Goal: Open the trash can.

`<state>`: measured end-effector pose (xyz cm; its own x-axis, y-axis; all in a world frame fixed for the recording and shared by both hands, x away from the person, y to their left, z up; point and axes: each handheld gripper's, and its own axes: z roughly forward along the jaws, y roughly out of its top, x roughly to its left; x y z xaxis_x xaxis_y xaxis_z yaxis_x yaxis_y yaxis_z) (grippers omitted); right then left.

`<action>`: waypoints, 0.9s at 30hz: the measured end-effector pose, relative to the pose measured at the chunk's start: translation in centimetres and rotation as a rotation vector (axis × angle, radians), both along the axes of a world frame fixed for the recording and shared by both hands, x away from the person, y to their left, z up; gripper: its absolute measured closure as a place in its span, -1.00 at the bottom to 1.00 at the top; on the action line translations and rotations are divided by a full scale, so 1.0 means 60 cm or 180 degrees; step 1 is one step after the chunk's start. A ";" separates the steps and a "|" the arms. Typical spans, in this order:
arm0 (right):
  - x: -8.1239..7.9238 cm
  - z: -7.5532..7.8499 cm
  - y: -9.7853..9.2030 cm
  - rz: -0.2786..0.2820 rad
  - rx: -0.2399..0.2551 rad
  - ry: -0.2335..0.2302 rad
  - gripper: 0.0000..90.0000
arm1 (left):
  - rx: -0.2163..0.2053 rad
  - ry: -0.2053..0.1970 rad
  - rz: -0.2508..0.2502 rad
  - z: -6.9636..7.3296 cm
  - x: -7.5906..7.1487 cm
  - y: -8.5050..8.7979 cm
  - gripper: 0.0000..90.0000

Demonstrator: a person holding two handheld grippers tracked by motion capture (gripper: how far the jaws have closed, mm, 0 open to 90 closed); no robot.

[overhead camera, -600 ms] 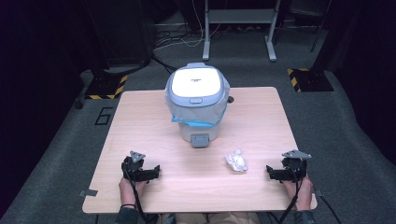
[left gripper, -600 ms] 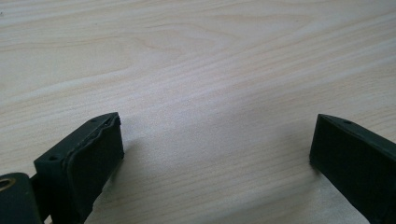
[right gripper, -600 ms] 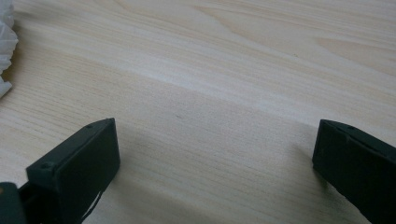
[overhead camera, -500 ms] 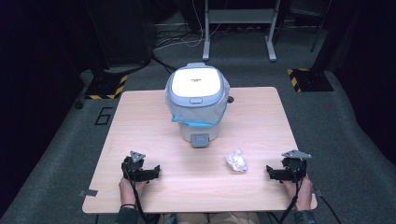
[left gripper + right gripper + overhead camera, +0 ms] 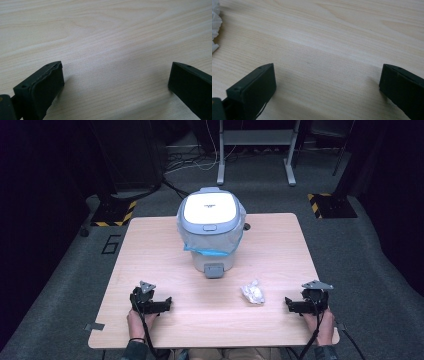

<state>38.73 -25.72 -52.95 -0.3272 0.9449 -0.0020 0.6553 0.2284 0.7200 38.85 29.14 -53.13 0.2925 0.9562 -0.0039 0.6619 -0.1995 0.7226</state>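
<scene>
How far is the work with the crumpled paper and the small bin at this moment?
Already done: nothing that can be seen; the bin has its lid shut and a bag fitted under it. In hand: nothing; the left gripper and the right gripper rest open near the table edge. Left, probably: pick up the crumpled paper, which lies untouched in front of the bin, and put it inside.

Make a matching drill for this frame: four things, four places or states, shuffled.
Things:
1. bin
2. crumpled paper
3. left gripper
4. table

Places or states:
A. lies near the front edge, between the bin and the right gripper
B. light wood, carries everything
C. lid shut, clear bag with a blue edge hanging over its rim
D. open, nothing between its fingers, at the front left

Pairs: 1-C, 2-A, 3-D, 4-B
</scene>
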 end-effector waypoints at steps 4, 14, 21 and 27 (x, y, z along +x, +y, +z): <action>0.000 0.000 0.000 0.0003 0.0000 0.0001 -1.00 | 0.0014 0.0029 -0.0078 0.006 0.003 -0.007 -1.00; 0.000 0.000 0.000 0.0002 0.0001 0.0001 -1.00 | -0.0133 -0.0041 -0.0176 0.026 0.010 -0.019 -1.00; 0.001 0.000 0.000 0.0001 0.0004 0.0000 -1.00 | -0.0188 -0.0046 -0.0251 0.035 0.014 -0.028 -1.00; 0.000 0.000 0.000 0.0001 0.0000 0.0000 -1.00 | -0.0221 -0.0067 -0.0311 0.048 0.017 -0.038 -1.00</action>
